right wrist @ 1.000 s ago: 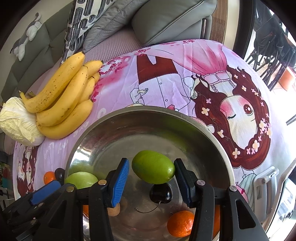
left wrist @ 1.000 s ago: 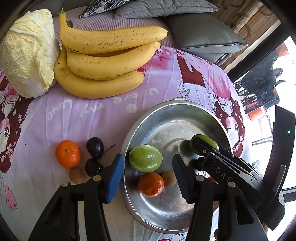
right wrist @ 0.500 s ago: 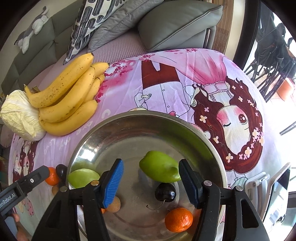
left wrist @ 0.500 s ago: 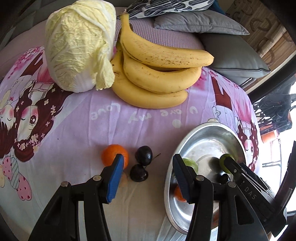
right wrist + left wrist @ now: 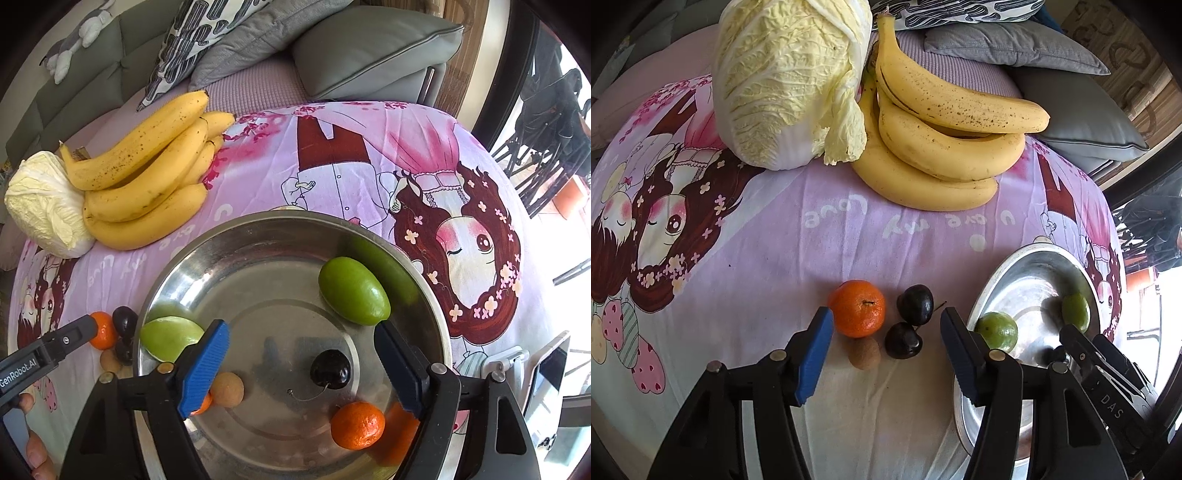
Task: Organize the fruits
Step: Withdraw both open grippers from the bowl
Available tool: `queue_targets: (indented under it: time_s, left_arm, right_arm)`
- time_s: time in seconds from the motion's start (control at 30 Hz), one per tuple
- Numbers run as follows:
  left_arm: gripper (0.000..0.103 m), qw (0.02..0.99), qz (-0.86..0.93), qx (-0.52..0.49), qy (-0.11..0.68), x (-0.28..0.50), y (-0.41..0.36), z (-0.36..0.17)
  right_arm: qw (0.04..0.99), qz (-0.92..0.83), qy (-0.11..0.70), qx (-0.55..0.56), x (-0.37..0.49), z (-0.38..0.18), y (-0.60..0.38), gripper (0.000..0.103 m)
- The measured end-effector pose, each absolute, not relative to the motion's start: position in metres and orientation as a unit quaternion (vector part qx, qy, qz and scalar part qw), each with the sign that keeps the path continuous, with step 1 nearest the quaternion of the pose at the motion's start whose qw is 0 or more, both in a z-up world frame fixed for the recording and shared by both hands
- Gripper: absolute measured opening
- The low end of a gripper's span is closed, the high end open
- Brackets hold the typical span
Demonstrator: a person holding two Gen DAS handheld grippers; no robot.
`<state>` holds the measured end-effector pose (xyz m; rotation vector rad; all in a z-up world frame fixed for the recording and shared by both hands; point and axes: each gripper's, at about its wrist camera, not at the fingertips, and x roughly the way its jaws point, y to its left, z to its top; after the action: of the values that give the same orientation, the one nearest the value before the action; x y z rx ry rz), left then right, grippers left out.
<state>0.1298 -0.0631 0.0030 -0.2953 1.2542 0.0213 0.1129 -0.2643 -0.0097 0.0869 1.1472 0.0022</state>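
My left gripper (image 5: 886, 328) hovers over loose fruit on the cloth, its jaws opening and pressing on nothing. Under its tips lie a mandarin (image 5: 857, 313), two dark cherries (image 5: 916, 303) and a brown longan (image 5: 864, 353). To the right stands the steel bowl (image 5: 258, 225). Over it my right gripper (image 5: 301, 339) is opening too, with nothing in its grip. A green fruit (image 5: 352, 290) lies free against the bowl's far right side. Another green fruit (image 5: 168, 338), a cherry (image 5: 330, 368), a mandarin (image 5: 357, 424) and a longan (image 5: 226, 389) also lie in the bowl.
A bunch of bananas (image 5: 945, 129) and a pale cabbage (image 5: 786, 77) lie at the far side of the pink printed cloth (image 5: 775, 258). Grey cushions (image 5: 369, 48) sit behind the table. A phone on a stand (image 5: 546, 373) is at the right edge.
The left gripper has swung left from above the bowl to over the loose fruit. The right gripper has let go of the green fruit, which has settled toward the bowl's far right, and its jaws have widened.
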Motion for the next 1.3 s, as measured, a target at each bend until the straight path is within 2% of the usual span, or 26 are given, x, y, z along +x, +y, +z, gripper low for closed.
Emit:
queue_targets:
  time_s: [0.3,0.33,0.4,0.43,0.7,0.73,0.77,0.83,1.3]
  left_arm:
    - [0.062,0.797,0.018,-0.142,0.587,0.128,-0.056,-0.001]
    - [0.063,0.797,0.020,-0.142,0.587,0.128,-0.055,-0.002]
    - [0.071,0.797,0.023,-0.143,0.587,0.127,-0.053,-0.003]
    - [0.073,0.797,0.024,-0.144,0.586,0.127,-0.051,-0.003]
    - [0.074,0.797,0.033,-0.148,0.585,0.124,-0.043,-0.004]
    - [0.077,0.797,0.036,-0.150,0.585,0.123,-0.041,-0.004]
    - [0.086,0.797,0.039,-0.150,0.584,0.122,-0.040,-0.005]
    - [0.094,0.800,0.051,-0.149,0.579,0.120,-0.037,-0.006]
    - [0.094,0.797,0.074,-0.160,0.578,0.103,-0.015,-0.007]
  right_arm:
    - [0.835,0.020,0.549,0.030,0.111,-0.013,-0.255,0.085]
    - [0.835,0.020,0.549,0.027,0.111,-0.013,-0.254,0.089]
    - [0.836,0.019,0.548,0.022,0.111,-0.013,-0.252,0.102]
    - [0.837,0.021,0.547,0.021,0.111,-0.013,-0.252,0.103]
    - [0.835,0.028,0.550,0.020,0.111,-0.015,-0.250,0.103]
    - [0.835,0.028,0.550,0.021,0.111,-0.015,-0.250,0.103]
    - [0.835,0.030,0.549,0.022,0.111,-0.015,-0.250,0.103]
    - [0.835,0.030,0.549,0.024,0.110,-0.015,-0.250,0.103]
    - [0.834,0.038,0.550,0.033,0.109,-0.014,-0.248,0.103]
